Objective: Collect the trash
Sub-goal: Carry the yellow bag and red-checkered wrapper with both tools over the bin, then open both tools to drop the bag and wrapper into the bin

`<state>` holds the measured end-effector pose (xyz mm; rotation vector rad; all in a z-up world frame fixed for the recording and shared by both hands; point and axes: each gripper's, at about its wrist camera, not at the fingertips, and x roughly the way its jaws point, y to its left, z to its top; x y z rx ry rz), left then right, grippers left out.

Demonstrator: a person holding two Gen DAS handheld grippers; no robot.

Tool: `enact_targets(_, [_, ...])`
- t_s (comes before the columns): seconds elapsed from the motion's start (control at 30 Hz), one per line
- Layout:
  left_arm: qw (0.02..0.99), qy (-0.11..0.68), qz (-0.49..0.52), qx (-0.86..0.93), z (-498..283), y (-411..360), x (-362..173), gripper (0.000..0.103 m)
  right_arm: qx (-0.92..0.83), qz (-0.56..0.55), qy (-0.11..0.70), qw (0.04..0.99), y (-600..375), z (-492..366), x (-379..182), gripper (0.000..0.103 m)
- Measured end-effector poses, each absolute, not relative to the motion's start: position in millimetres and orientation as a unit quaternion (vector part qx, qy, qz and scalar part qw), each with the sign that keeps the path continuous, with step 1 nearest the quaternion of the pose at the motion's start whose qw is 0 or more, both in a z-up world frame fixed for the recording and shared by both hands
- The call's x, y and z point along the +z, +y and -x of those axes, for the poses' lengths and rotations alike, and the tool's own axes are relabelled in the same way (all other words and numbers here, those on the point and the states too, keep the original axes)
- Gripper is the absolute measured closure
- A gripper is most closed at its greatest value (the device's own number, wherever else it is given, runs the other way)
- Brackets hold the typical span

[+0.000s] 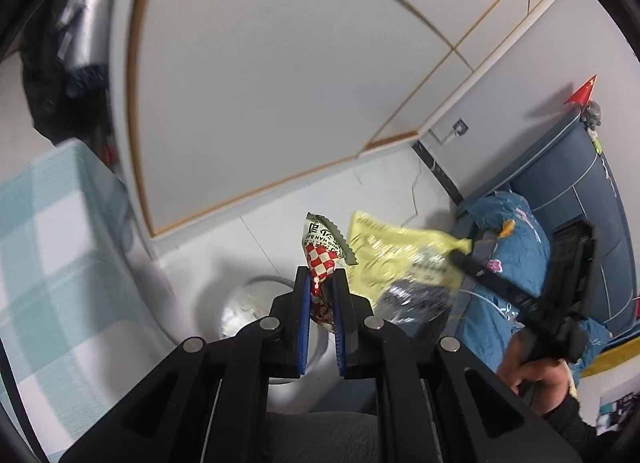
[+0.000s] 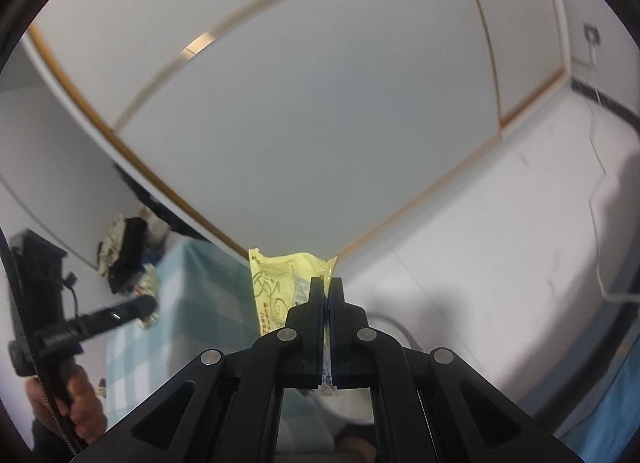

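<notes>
Holding trash in both hands: your left gripper (image 1: 322, 283) has its fingers pinching a red-and-white checked wrapper (image 1: 322, 259), and your right gripper (image 2: 327, 291) has its fingers pressed together on a yellow wrapper (image 2: 276, 283). Both pieces are off the surface and in the air

Progress, my read: pickup is done for these two, drop-off is not. Just below and beyond both grippers sits a round white bin (image 1: 248, 303) with a clear liner; it shows in the right wrist view too, under the fingers. Neither wrapper is in it yet. Looks like you line up over the rim and release

Around: teal checked bed cover (image 1: 48, 239) at the left, close to the bin. Blue quilted bedding (image 1: 516, 239) and blue headboard (image 1: 580, 183) at the right, behind the yellow wrapper. White floor and grey gold-trimmed wardrobe doors (image 1: 260, 83) further back

In the way: nothing between wrappers and bin. Both grippers converge on one opening, so watch they don't clash. More trash left to collect? Can't tell
</notes>
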<state>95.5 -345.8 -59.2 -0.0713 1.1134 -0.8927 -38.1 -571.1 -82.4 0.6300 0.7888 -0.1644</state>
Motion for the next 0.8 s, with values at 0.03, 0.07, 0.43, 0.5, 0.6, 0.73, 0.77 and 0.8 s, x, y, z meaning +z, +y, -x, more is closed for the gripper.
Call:
enact_targets(0.03, [0.749, 0.518, 0.033, -0.411, -97.0, -351.5, -66.6, 0.097, -0.081, -0.304, 0.387, 0.867, -572.7, 36.2, -92.4, 0.101])
enact_targets(0.07, [0.744, 0.525, 0.034, -0.413, -99.0, -355.0, -72.1, 0.097, -0.083, -0.307, 0.396, 0.861, -573.3, 30.6, -101.7, 0.101])
enact_targets(0.43, [0.686, 0.601, 0.019, -0.41, -105.6, -387.6, -137.6, 0.097, -0.103, -0.355, 0.479, 0.796, -587.1, 33.1, -210.0, 0.101])
enact_targets(0.5, [0.682, 0.608, 0.009, -0.408, -105.8, -388.9, -145.0, 0.097, -0.099, -0.363, 0.488, 0.787, -585.9, 29.0, -224.1, 0.101])
enact_targets(0.6, [0.673, 0.621, 0.003, -0.403, -106.6, -393.4, -156.6, 0.097, -0.095, -0.365, 0.5, 0.78, -583.5, 22.0, -238.3, 0.099])
enact_targets(0.73, [0.662, 0.637, 0.0, -0.394, -109.8, -398.0, -167.8, 0.097, -0.084, -0.37, 0.518, 0.767, -577.3, 13.4, -257.0, 0.098])
enact_targets(0.77, [0.657, 0.643, 0.0, -0.394, -110.3, -398.5, -171.1, 0.097, -0.08, -0.371, 0.523, 0.763, -575.2, 12.0, -262.1, 0.098])
enact_targets(0.8, [0.653, 0.648, 0.0, -0.393, -110.7, -400.2, -174.2, 0.097, -0.077, -0.373, 0.525, 0.761, -573.7, 12.0, -266.6, 0.098])
